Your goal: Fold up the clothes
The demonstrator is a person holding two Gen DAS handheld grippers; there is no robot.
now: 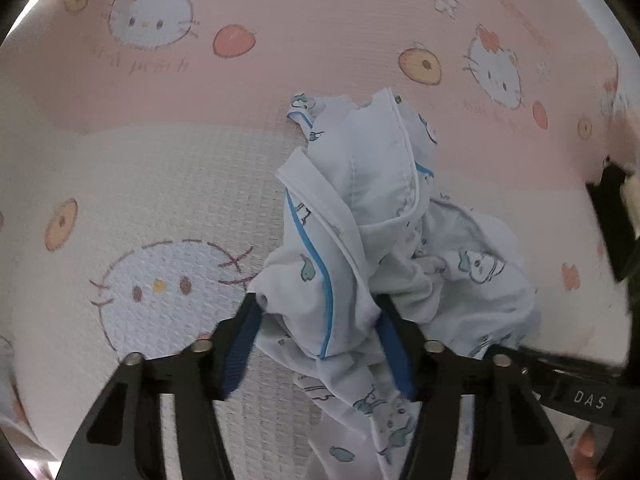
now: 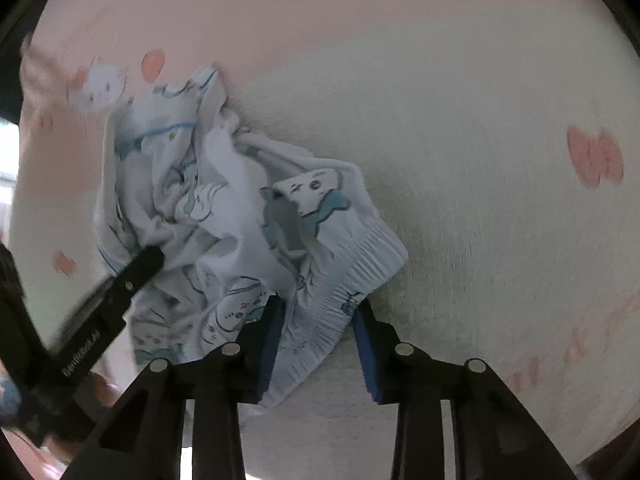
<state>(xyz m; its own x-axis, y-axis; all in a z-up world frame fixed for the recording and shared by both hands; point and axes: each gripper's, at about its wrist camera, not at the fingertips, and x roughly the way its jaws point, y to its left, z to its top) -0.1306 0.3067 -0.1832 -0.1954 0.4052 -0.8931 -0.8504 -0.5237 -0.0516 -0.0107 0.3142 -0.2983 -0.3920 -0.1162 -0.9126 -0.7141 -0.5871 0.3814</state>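
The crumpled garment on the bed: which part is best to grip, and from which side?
Probably the ribbed elastic band of the garment. It is a thick, straight edge lying at the near right of the heap on the bedsheet. Come in low from the near side, as the right gripper does, its jaws open around the band.

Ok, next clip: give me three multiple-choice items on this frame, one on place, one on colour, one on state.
1. Where does the garment lie?
A. on a cartoon-cat printed sheet
B. in a basket
C. on a hanger

2. What colour is the piping on the garment?
A. red
B. blue
C. black

3. What state is the garment in?
A. neatly folded
B. spread flat
C. crumpled in a heap

Answers: 1 A, the printed sheet surrounds it in both views. 2 B, a blue line runs along its edge. 3 C, it is bunched, with cloth between the fingers of the left gripper and the right gripper.
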